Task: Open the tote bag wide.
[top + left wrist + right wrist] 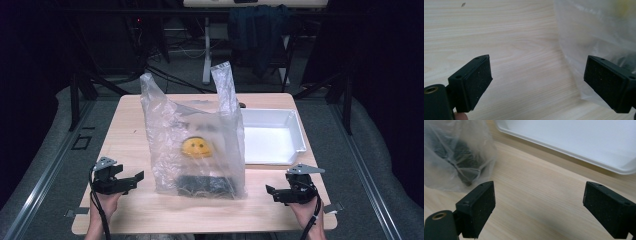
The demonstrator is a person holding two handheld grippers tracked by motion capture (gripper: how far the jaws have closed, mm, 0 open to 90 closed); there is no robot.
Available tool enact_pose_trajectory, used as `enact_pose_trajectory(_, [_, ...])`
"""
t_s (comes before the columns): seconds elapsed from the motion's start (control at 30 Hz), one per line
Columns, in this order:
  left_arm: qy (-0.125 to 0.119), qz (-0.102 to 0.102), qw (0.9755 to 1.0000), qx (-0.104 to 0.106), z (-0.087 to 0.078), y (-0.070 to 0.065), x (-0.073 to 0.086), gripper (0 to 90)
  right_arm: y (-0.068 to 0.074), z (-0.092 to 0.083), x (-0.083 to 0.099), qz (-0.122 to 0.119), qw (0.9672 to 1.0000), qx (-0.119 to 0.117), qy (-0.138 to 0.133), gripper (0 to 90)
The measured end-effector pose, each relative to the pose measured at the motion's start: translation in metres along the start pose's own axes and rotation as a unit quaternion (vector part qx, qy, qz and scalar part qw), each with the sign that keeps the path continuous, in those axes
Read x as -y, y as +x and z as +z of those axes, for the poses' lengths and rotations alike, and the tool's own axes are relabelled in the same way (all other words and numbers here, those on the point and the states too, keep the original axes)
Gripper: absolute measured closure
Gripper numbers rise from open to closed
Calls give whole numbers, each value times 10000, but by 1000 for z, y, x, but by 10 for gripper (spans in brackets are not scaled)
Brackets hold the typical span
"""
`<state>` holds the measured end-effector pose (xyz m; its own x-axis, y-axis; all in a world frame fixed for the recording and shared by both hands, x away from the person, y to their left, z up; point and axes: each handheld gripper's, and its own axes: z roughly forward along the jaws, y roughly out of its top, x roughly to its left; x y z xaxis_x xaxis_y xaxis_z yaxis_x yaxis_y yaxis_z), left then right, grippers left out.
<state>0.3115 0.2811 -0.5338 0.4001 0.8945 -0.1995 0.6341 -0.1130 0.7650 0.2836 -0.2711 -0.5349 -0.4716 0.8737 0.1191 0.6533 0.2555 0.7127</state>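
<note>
A wooden table (140,210) carries everything here. On it, at the middle, stands a clear plastic bag (195,145), upright, its two handles sticking up; it serves as the landmark. The bag bears a yellow smiley face (196,147) on its front, and a dark object (205,185) lies inside at its bottom, too blurred by the plastic to tell what it is. Just to the right of the bag, behind its right edge, a white tray (272,137) rests flat on the table, touching or nearly touching the bag.

The left gripper (136,177) sits left of the bag, near its lower corner and not touching it; its jaws stand wide apart with only bare wood between them. The right gripper (270,191) sits right of the bag, apart from it and in front of the tray, jaws likewise wide and holding nothing.
</note>
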Motion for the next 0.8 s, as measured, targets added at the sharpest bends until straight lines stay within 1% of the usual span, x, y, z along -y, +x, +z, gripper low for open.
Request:
enact_pose_trajectory(0.03, [-73, 17, 9999, 71, -1, -2, -2, 85, 3, 0, -1, -28, 10000, -34, 7, 104])
enact_pose_trajectory(0.07, [-50, 39, 9999, 140, -4, -3, -4, 85, 7, 0, -2, -106, 9999, -51, 33, 104])
enact_pose_trajectory(0.1, [-68, 72, 9997, 208, -5, -5, -6, 89, 10, 1, -4, -177, 9998, -99, 59, 107])
enact_pose_trajectory(0.13, [-120, 103, 9995, 288, -7, -7, -8, 89, 14, 2, -5, -229, 9997, -115, 25, 111])
enact_pose_trajectory(0.17, [-120, 103, 9995, 288, -7, -7, -8, 90, 14, 2, -5, -229, 9997, -115, 25, 111])
enact_pose_trajectory(0.2, [-165, 121, 9992, 342, -9, -10, -10, 90, 18, 2, -7, -271, 9995, -146, -17, 114])
enact_pose_trajectory(0.23, [-162, 152, 9989, 404, -10, -12, -12, 91, 22, 2, -9, -319, 9993, -207, -16, 123])
enact_pose_trajectory(0.27, [-148, 181, 9985, 487, -11, -15, -14, 90, 25, 2, -11, -299, 9989, -330, -134, 132])
enact_pose_trajectory(0.3, [-191, 194, 9982, 534, -11, -17, -15, 91, 29, 1, -13, -291, 9987, -376, -198, 135])
enact_pose_trajectory(0.33, [-182, 253, 9973, 669, -11, -22, -19, 93, 35, -2, -20, -375, 9976, -539, -225, 143])
enact_pose_trajectory(0.37, [-182, 253, 9973, 669, -11, -22, -19, 95, 35, -2, -20, -375, 9976, -539, -225, 143])
enact_pose_trajectory(0.4, [-116, 343, 9961, 809, -7, -27, -24, 94, 42, -5, -28, -495, 9963, -656, -255, 151])
enact_pose_trajectory(0.43, [-116, 343, 9961, 809, -7, -27, -24, 90, 45, -8, -32, -526, 9958, -678, -316, 155])
enact_pose_trajectory(0.47, [-95, 415, 9950, 899, -3, -31, -27, 70, 48, -11, -37, -587, 9951, -721, -340, 157])
enact_pose_trajectory(0.5, [-95, 415, 9950, 899, -3, -31, -27, 51, 52, -12, -41, -601, 9942, -806, -394, 160])
enact_pose_trajectory(0.53, [-106, 452, 9947, 913, 2, -35, -30, 43, 55, -14, -44, -641, 9936, -807, -454, 175])
enact_pose_trajectory(0.57, [-106, 452, 9947, 913, 2, -35, -30, 40, 55, -14, -44, -641, 9936, -807, -454, 175])
enact_pose_trajectory(0.6, [-160, 457, 9950, 878, 4, -38, -32, 40, 59, -14, -47, -714, 9924, -875, -494, 187])
enact_pose_trajectory(0.63, [-201, 511, 9948, 855, 7, -40, -33, 29, 63, -14, -51, -773, 9916, -904, -516, 203])
enact_pose_trajectory(0.67, [-284, 572, 9934, 951, 10, -45, -38, 26, 70, -11, -57, -913, 9899, -915, -577, 246])
enact_pose_trajectory(0.7, [-284, 572, 9934, 951, 10, -45, -38, 29, 70, -11, -57, -913, 9899, -915, -577, 246])
enact_pose_trajectory(0.73, [-231, 554, 9938, 936, 14, -49, -43, 47, 74, -7, -63, -958, 9892, -918, -625, 331])
enact_pose_trajectory(0.77, [-231, 554, 9938, 936, 14, -49, -43, 109, 74, -7, -63, -958, 9892, -918, -625, 331])
enact_pose_trajectory(0.8, [-212, 559, 9945, 861, 15, -51, -45, 109, 76, -5, -64, -944, 9884, -952, -711, 380])
